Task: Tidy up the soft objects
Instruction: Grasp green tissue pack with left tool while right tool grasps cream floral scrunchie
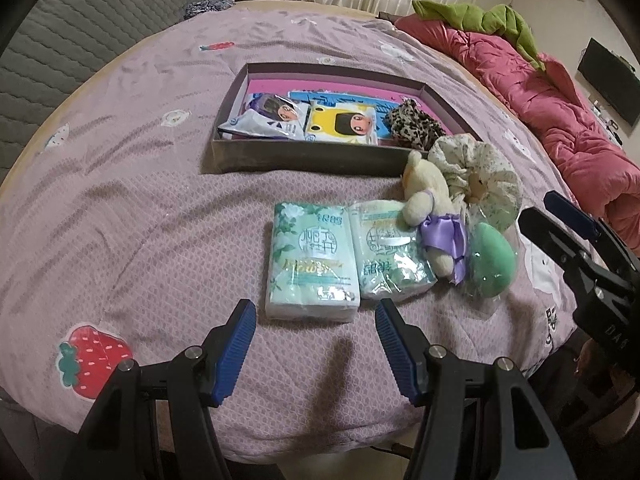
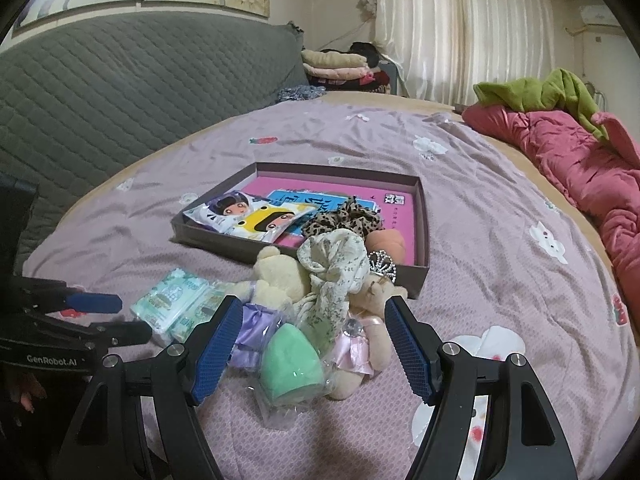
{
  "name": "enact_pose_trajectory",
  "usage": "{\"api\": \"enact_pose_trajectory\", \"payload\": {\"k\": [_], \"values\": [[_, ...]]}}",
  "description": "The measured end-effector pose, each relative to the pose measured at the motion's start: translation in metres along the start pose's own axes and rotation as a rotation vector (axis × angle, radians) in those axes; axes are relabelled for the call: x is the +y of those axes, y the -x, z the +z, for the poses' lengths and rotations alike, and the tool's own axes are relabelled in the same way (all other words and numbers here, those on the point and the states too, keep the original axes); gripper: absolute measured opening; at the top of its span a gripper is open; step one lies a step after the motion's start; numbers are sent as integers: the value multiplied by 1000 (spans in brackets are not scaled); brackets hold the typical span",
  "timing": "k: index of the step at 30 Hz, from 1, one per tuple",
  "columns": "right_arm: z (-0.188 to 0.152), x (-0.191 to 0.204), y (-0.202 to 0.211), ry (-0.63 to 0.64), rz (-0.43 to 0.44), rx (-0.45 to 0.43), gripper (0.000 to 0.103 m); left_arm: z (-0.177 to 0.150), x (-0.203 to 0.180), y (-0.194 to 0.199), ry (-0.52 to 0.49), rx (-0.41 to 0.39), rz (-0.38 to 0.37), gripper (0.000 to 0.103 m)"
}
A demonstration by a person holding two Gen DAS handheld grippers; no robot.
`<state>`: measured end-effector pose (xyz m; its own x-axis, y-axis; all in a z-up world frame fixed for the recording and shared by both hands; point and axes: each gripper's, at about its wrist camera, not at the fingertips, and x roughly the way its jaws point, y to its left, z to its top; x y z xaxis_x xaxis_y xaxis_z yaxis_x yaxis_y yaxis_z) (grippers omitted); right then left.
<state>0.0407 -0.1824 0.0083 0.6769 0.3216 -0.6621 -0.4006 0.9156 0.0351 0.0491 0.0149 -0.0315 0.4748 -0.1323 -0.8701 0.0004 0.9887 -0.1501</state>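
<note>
Left tool [image 1: 316, 344] was wide open and empty, lined up on the near green tissue pack [image 1: 312, 264], probably the next pick. Right tool [image 2: 314, 344] gaped too, holding nothing, straddling the bagged green sponge [image 2: 290, 364]. Loose pile of bears and floral scrunchie [image 2: 332, 268] sat mid-bed against the box's near wall. Box [image 2: 424, 216] already held wipes packs and a leopard scrunchie [image 2: 344, 216], so it read as the sorting target.
</note>
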Motion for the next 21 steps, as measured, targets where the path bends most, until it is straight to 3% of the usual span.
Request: {"api": "enact_pose_trajectory", "payload": {"k": [21], "values": [[0,-9,-22,-34,-3,28,75,10,18,-29,39,5,84,62]]}}
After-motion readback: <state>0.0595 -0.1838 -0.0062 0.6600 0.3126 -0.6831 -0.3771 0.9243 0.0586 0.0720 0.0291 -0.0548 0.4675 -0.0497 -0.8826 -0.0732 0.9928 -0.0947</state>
